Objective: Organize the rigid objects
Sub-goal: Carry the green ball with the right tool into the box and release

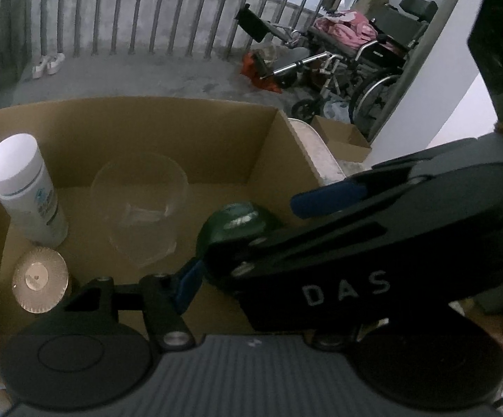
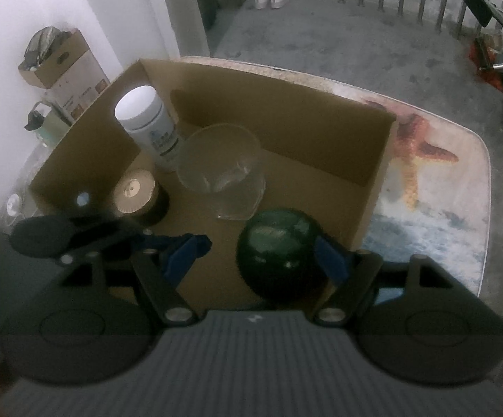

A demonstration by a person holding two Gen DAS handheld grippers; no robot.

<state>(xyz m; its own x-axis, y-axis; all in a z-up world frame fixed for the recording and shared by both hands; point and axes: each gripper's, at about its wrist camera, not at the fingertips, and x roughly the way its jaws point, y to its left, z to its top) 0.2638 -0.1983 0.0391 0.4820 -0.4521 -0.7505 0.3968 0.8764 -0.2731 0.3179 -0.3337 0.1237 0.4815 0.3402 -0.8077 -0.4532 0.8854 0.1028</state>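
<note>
Right now, line by line:
Task's thing: the dark green glossy ball (image 2: 279, 253) sits on the floor of the cardboard box (image 2: 321, 121), at its near right corner, on the desk (image 2: 460, 180) with the starfish print.
Right fingers (image 2: 331, 262): spread and released. The ball lies between them, hard up against the right-hand pad, with a clear gap of bare cardboard to the left-hand one.
Left fingers (image 1: 187, 286): only one shows, low and just left of the ball. The right tool's black body crosses in front of the other, so I cannot tell whether they are parted or closed.
Which way it lies: straight ahead and below my right fingers, off-centre toward the right pad.
Long axis: none that I can see. It looks round, so I judge wrist roll matters little.
Nearer hand: the right, which already straddles the ball.
Neighbours: the clear glass bowl (image 2: 221, 170) is just beyond the ball; the gold-lidded jar (image 2: 135, 191) and white bottle (image 2: 147, 118) stand further left, apart from it.
Next move, my guess: shift right a touch to centre the ball before closing, or it may roll left.
</note>
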